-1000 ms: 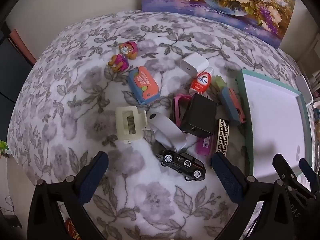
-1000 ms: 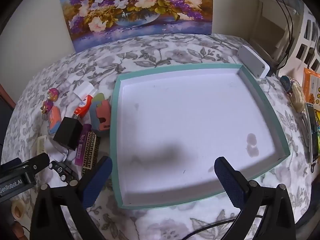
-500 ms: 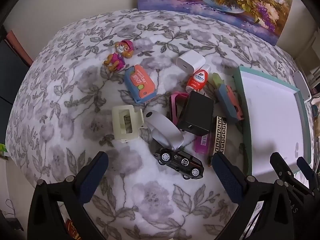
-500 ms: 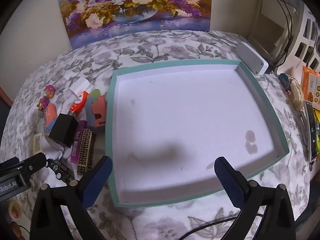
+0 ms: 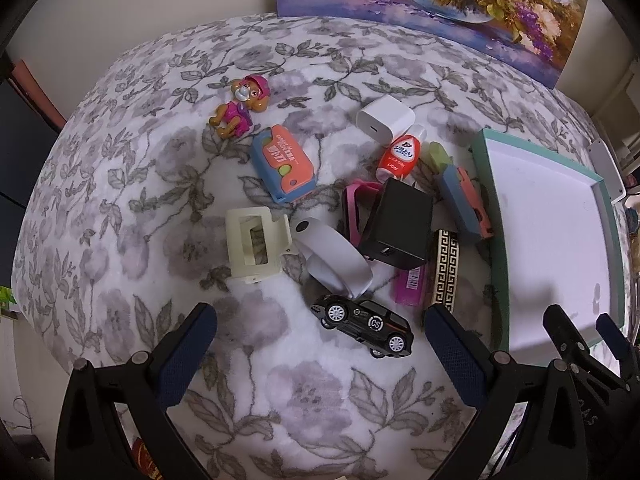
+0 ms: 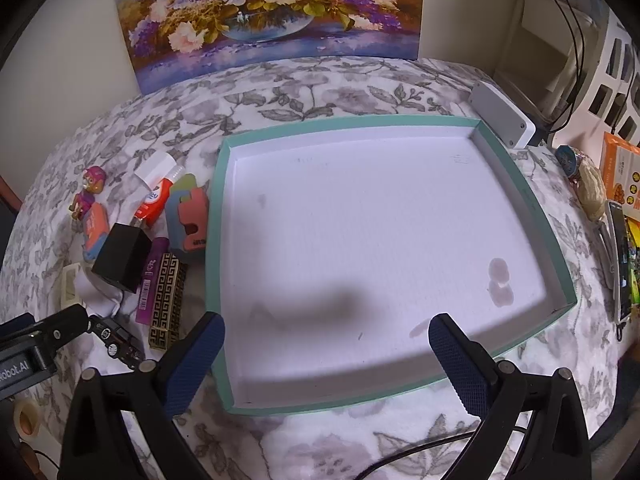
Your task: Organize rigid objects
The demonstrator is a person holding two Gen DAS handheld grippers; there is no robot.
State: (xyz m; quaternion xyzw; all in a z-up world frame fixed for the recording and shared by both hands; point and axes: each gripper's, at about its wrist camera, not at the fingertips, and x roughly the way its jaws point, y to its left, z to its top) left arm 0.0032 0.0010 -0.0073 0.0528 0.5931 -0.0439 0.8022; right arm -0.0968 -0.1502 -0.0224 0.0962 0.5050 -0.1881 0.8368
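Left gripper [image 5: 320, 340] nearer toy car [image 5: 363, 319], nose lower-right, both fingers spread, empty.

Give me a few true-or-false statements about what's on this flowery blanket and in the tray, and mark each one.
1. The tray holds no objects. True.
2. The toy car lies in front of the left tool, nearest of the pile. True.
3. The left tool grips the car. False: it is open, and the car lies untouched on the blanket.
4. The black box lies alone by the painting. False: it sits in the pile, leaning on other items.
5. The pup figure lies at the pile's far left edge, away from the tray. True.
6. The right tool holds a bottle. False: it is open and holds nothing, above the tray.
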